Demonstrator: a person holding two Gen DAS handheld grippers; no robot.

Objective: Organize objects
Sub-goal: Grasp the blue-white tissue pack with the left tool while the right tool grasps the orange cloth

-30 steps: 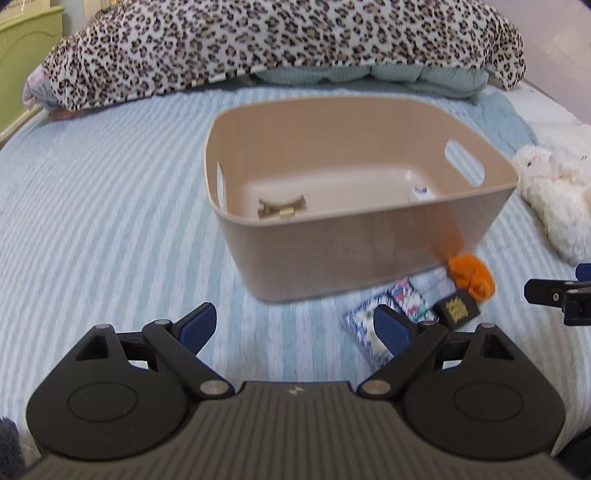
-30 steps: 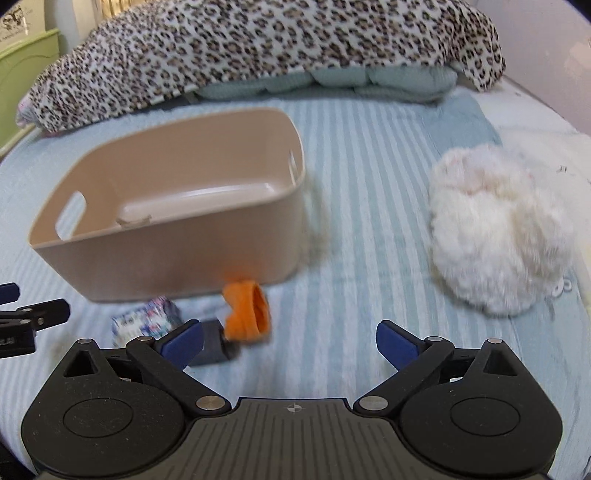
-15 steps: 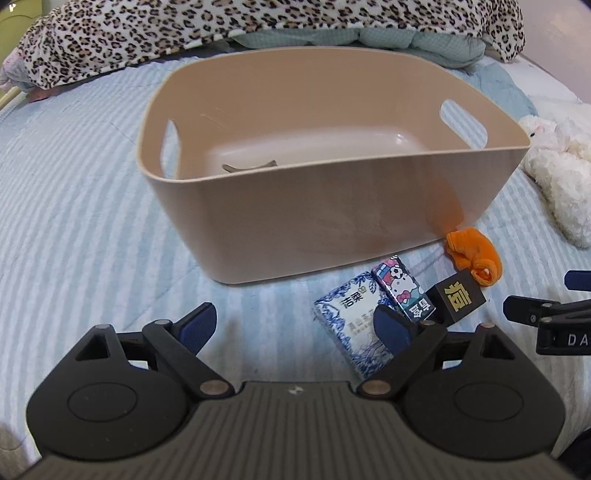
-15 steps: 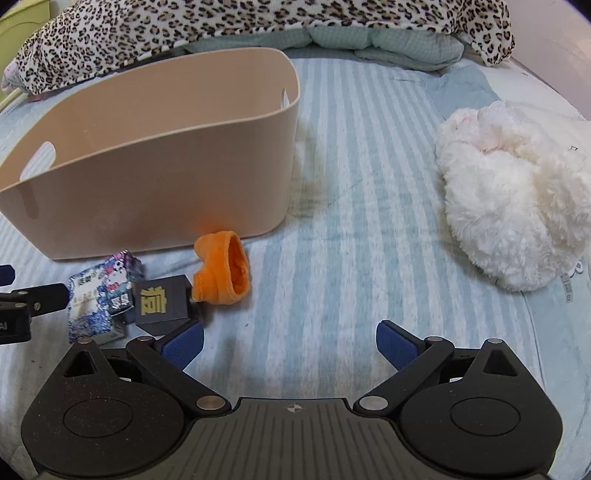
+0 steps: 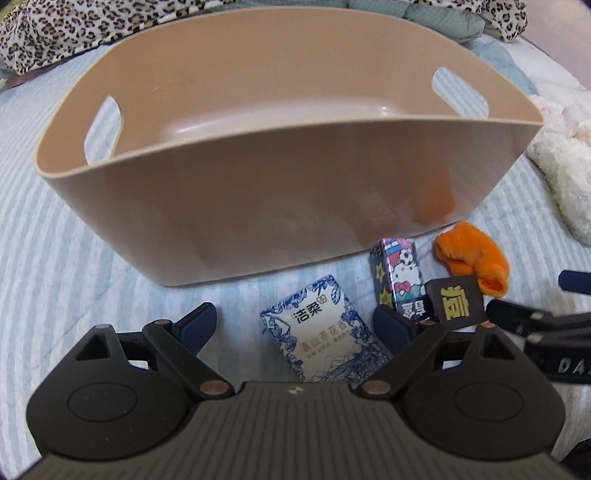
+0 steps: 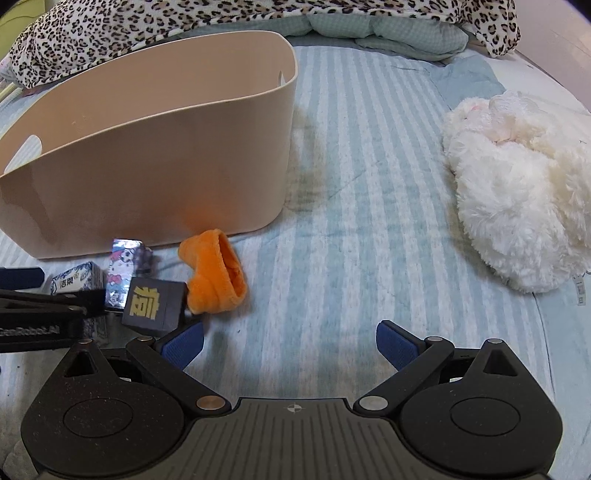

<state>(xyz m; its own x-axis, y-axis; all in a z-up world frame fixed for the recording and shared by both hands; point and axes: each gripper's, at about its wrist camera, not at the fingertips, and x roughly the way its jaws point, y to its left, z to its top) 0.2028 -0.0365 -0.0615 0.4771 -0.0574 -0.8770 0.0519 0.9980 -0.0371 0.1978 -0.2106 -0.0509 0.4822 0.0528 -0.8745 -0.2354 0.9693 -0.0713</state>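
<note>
Left wrist view puts our left gripper (image 5: 293,325) low over a blue-and-white striped bedspread (image 5: 55,280), fingers spread wide and holding nothing; the blue-patterned tissue pack (image 5: 321,328) lies on the bed between them, nearer the right pad (image 5: 391,326). Just beyond that pad stand a cartoon-printed box (image 5: 397,273) and a black cube with a gold character (image 5: 456,302), and an orange cloth piece (image 5: 471,258) lies just past the cube. Behind all of these sits the beige bin (image 5: 258,206), close to the box. From the right wrist view, our right gripper (image 6: 290,345) is likewise wide open and empty above bare bedspread, its left pad (image 6: 183,345) just beside the black cube. A white plush toy (image 6: 517,206) lies well to the right, and a leopard-print blanket (image 6: 147,26) is heaped behind the bin.
</note>
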